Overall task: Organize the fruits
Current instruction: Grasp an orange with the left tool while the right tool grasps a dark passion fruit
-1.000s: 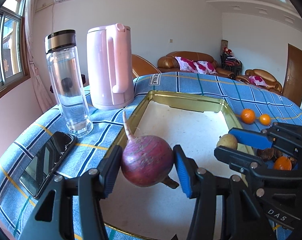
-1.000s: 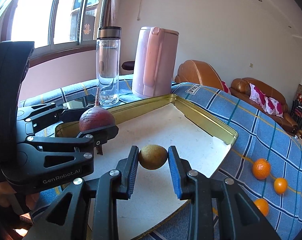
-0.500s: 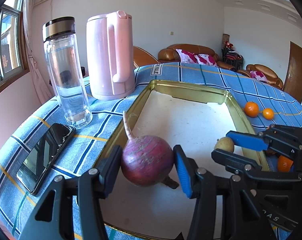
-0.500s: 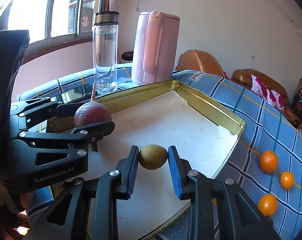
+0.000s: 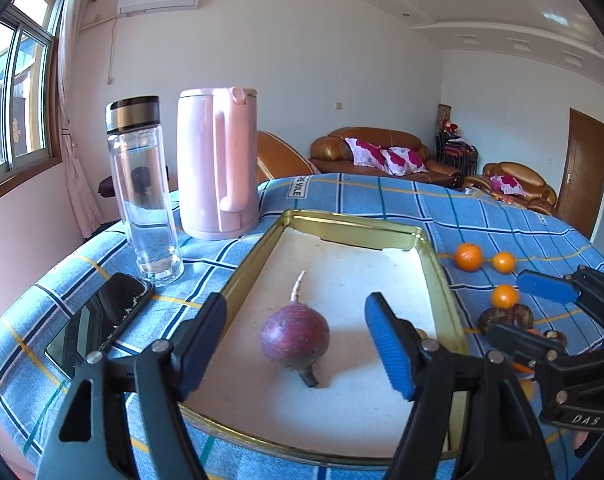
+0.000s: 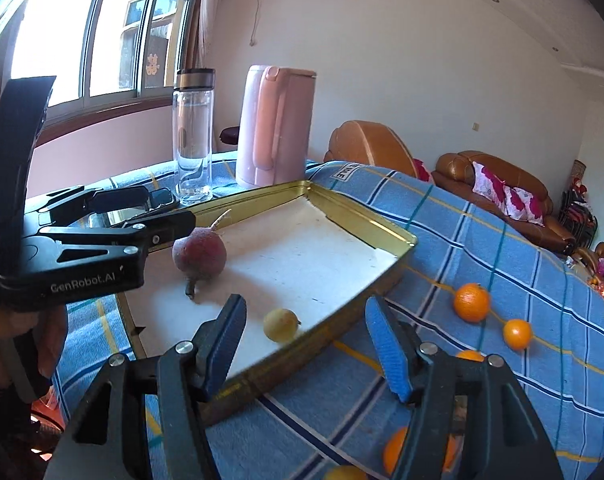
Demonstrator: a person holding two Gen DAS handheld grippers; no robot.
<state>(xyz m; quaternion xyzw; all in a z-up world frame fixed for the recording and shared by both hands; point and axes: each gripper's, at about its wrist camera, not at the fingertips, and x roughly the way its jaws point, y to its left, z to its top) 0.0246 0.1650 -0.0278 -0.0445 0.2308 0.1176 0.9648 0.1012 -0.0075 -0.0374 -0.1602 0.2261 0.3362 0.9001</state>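
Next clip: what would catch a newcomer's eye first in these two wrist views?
The purple-red radish lying in the gold-rimmed tray, between the open jaws of the left gripper, which have just been opening off it. Next, the small yellow-green fruit near the tray's edge, freed as the right gripper opened too. Then the tall pink kettle and glass bottle behind the tray, and oranges scattered on the blue plaid cloth.

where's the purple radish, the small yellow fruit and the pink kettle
purple radish (image 5: 294,334): left wrist view, middle of its round body
small yellow fruit (image 6: 280,325): right wrist view, centre of its skin
pink kettle (image 5: 218,164): left wrist view, on its handle side
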